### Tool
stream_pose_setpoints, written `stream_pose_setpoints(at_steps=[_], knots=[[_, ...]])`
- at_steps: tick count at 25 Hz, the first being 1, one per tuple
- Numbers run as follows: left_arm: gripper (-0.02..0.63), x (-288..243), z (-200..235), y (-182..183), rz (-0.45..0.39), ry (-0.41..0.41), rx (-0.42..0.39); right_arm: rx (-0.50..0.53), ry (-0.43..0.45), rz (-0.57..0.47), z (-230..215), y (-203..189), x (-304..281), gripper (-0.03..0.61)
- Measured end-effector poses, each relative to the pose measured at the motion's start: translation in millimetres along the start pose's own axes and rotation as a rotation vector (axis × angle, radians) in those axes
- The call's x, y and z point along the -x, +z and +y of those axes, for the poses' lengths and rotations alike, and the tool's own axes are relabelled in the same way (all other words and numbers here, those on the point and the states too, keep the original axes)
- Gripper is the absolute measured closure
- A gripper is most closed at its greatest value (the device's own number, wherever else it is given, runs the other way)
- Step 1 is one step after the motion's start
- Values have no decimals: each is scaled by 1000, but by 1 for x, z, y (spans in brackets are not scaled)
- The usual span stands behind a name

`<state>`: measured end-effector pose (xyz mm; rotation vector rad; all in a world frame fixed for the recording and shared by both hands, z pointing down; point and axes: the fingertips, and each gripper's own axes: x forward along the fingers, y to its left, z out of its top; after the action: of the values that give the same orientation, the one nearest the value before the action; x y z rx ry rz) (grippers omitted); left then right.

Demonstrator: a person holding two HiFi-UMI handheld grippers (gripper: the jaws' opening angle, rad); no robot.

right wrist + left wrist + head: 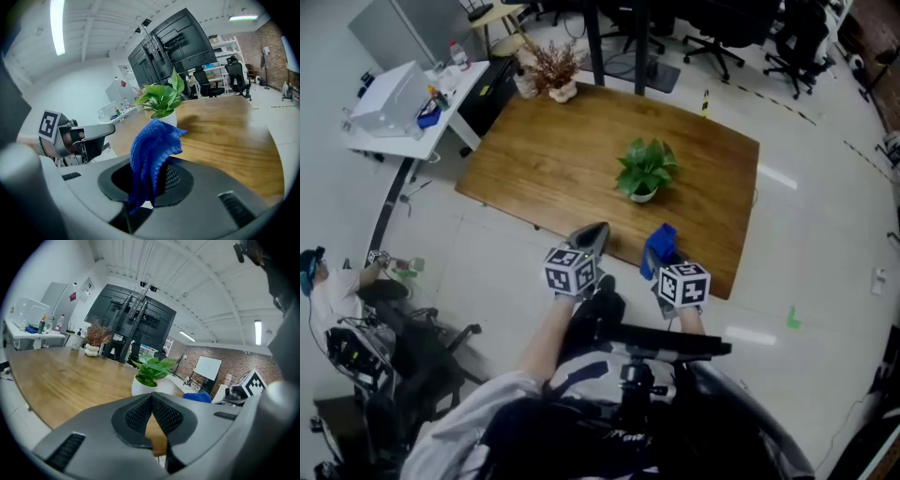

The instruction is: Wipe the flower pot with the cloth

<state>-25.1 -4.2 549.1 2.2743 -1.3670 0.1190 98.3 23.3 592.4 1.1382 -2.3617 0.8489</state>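
The white flower pot [643, 194] stands near the middle of the wooden table [534, 159], untouched, so I think wiping has not begun and this is the step of bringing the blue cloth [152, 154] to it. The cloth is clamped in the right tool [663, 253], which hangs at the near table edge beside the left tool [592, 234], whose jaws are pressed together on nothing. Next the right tool should reach over that edge to the pot's side; bare wood lies all around the pot, and the dried-flower pot [555, 89] sits well apart at the far corner.
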Motion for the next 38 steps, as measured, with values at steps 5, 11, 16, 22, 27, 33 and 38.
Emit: stream_pose_setpoints(at_steps=[5,11,16,22,27,33,38], knots=[[612,-54,30,28,28,-65,-3,50,-105,13,-38,35,-37,500],[613,-105,42,34,98,-157,-8,163,-184,74,-73,67,-68,500],[613,-127,48,39,137,-214,6,268,-204,102,-87,90,-84,500],[612,-138,58,43,152,-235,8,200,-185,97,-72,91,-104,500],[612,-146,77,54,129,-216,36,195,-163,136,-57,80,-120,500],[614,-152,95,63,105,-189,69,232,-114,189,-32,66,-137,499],[612,-158,101,68,98,-186,73,244,-83,210,-28,62,-144,499]])
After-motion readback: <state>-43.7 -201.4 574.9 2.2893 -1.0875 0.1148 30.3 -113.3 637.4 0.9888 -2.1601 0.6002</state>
